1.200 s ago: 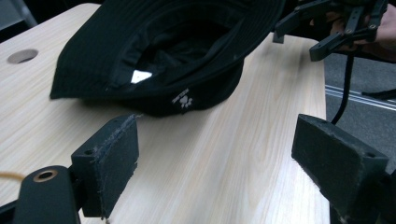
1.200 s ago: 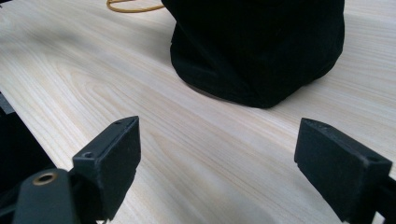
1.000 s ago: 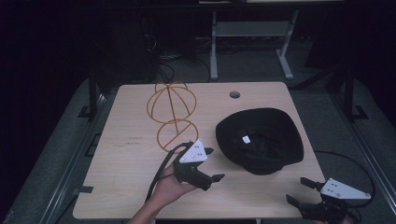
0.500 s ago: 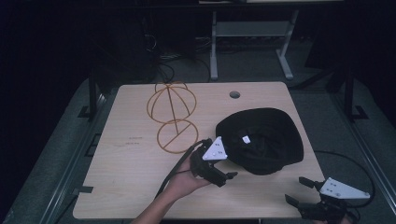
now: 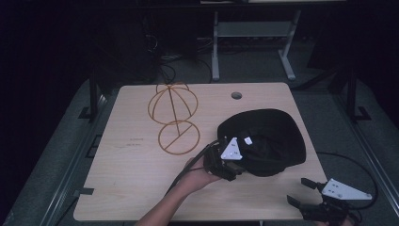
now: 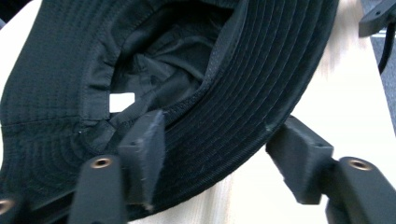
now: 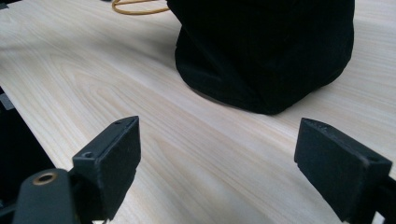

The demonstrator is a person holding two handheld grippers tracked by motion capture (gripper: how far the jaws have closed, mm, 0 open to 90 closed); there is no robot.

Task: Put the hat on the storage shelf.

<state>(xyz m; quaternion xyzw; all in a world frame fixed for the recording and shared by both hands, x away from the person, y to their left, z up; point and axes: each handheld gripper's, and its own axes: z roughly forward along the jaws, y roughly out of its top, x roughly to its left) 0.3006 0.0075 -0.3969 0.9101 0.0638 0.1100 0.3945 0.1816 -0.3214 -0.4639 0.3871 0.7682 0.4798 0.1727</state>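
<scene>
A black hat (image 5: 266,141) lies upside down on the wooden surface (image 5: 131,174), so you can look inside it. A small white tag (image 6: 121,101) is sewn in there. The hat is on the right part of the surface, just beside a yellow wire stand (image 5: 174,117).

The left tongs (image 5: 230,170) are at the near edge of the hat. One jaw is inside the hat and the other is outside, with the brim between them. The jaws have just been closing, but they do not squeeze the brim yet; there is a gap on the outer side.

The right tongs (image 5: 306,190) are near the hat too, by the surface's near corner. Their jaws are wide apart and hold nothing.
</scene>
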